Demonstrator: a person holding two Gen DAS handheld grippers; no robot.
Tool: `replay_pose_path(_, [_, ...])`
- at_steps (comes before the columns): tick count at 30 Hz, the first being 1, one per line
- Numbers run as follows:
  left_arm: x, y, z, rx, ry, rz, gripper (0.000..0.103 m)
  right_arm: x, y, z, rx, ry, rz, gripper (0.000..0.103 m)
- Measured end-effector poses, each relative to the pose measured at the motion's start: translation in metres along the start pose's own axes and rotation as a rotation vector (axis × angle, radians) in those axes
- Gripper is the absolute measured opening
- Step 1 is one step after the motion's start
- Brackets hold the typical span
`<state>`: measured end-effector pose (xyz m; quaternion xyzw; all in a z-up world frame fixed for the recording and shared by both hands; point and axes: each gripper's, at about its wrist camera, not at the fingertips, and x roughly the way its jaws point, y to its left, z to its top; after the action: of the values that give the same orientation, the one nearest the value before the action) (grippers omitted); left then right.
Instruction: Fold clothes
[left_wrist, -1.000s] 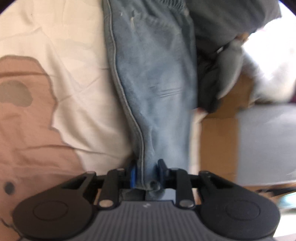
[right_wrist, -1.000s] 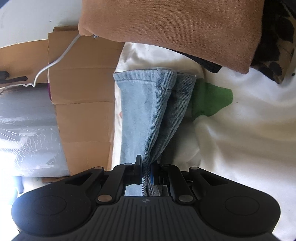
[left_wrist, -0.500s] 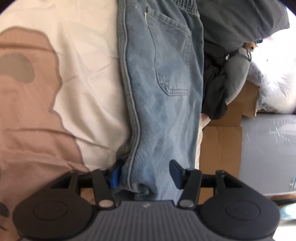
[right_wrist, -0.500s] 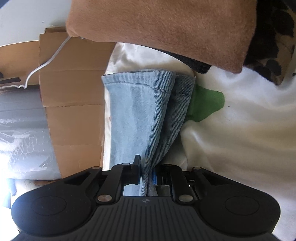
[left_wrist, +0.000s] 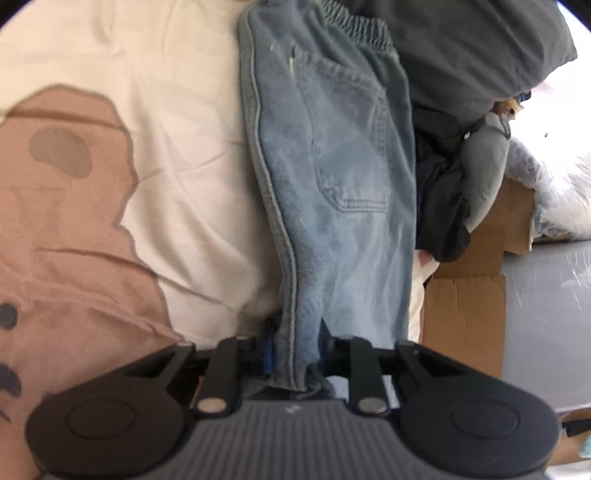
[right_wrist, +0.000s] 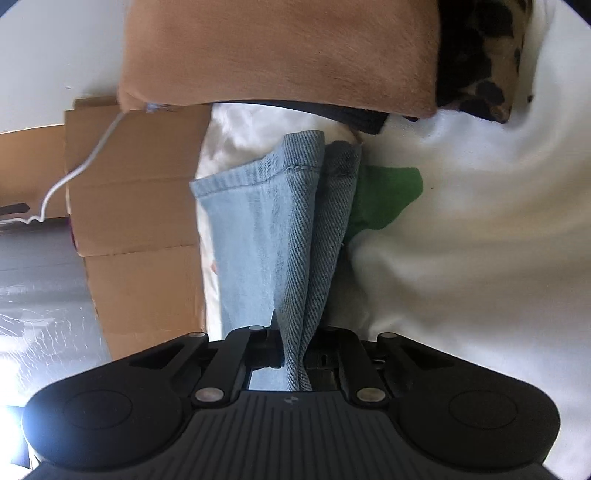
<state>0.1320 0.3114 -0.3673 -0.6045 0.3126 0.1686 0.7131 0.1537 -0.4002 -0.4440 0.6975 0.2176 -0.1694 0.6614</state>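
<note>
Both grippers pinch a pair of light-blue jeans lying on a white bedsheet.

The left gripper (left_wrist: 295, 354) is closing on the seam edge of the jeans (left_wrist: 332, 177), back pocket up, beside a dark grey pillow (left_wrist: 461, 48). The right gripper (right_wrist: 295, 354) stays off nothing: its fingers clench a bunched leg fold near the hems.

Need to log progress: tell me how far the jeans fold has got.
Done: jeans lie halved lengthwise on the bed. In hand: left gripper closing on their side seam; right gripper shut on the leg. Left: folding them crosswise; other clothes wait.
</note>
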Motion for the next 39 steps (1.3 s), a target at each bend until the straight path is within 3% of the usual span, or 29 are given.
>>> replay_pose_path(6, [-0.01, -0.029, 0.009, 0.037, 0.001, 0.017, 0.02, -0.026, 0.018, -0.01, -0.008, -0.007, 0.017, 0.006])
replay_pose_path(14, [-0.03, -0.047, 0.027, 0.102, 0.051, 0.066, 0.019, -0.079, 0.004, -0.021, -0.004, -0.021, -0.048, 0.006])
replay_pose_path(25, [-0.056, -0.046, 0.036, 0.197, 0.108, 0.132, 0.019, -0.159, -0.032, -0.045, 0.025, -0.045, -0.114, 0.006])
replay_pose_path(39, [-0.074, -0.035, 0.032, 0.259, 0.166, 0.16, 0.019, -0.214, -0.054, -0.055, 0.064, -0.098, -0.154, 0.006])
